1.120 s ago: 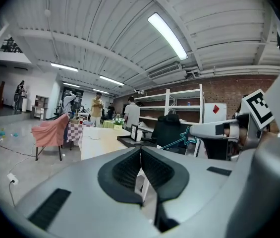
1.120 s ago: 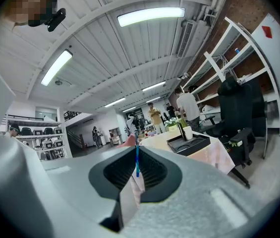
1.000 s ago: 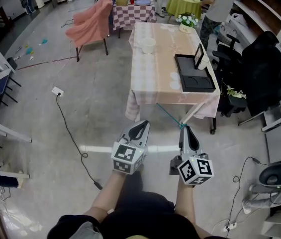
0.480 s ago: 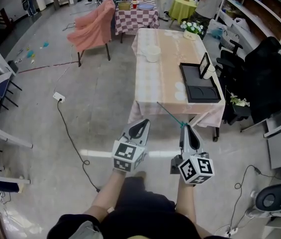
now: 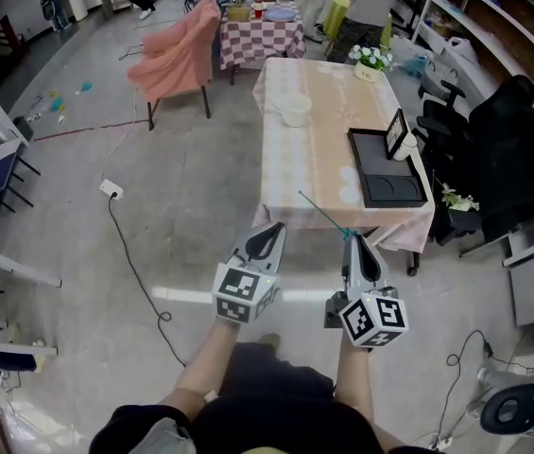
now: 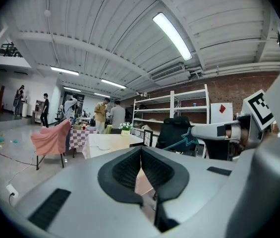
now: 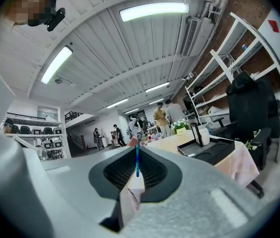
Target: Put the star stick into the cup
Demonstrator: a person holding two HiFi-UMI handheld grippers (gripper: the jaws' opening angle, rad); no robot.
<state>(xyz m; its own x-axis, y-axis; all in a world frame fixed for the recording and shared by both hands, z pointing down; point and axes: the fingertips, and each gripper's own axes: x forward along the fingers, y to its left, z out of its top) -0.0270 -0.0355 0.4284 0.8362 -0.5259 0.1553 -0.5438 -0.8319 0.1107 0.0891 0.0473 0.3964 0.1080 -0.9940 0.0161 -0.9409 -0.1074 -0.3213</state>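
Far left, a power strip (image 5: 109, 188) trails its cable across the floor toward my feet. It lies well apart from my path, but a sideways step could snag it.

My left gripper (image 5: 271, 235) is pressed together on nothing and hangs level beside the right one. It could bump the stick if the two drift closer.

The star stick (image 5: 321, 212) juts up and to the left from my right gripper (image 5: 354, 244), which pinches it close to the star end. With the long bare end sticking out so far, I judge the stick could pivot in the jaws at the lightest knock. The tablecloth edge is the likeliest thing to catch it as I come up to the table (image 5: 314, 164).

On the table a white bowl-like cup (image 5: 296, 112) stands mid-top. Further right a smaller white cup (image 7: 204, 134) sits at the black tray (image 5: 380, 183). I cannot tell which one is meant, so I could pick the wrong one. Either looks light, and a slanted poke at its rim might tip it.
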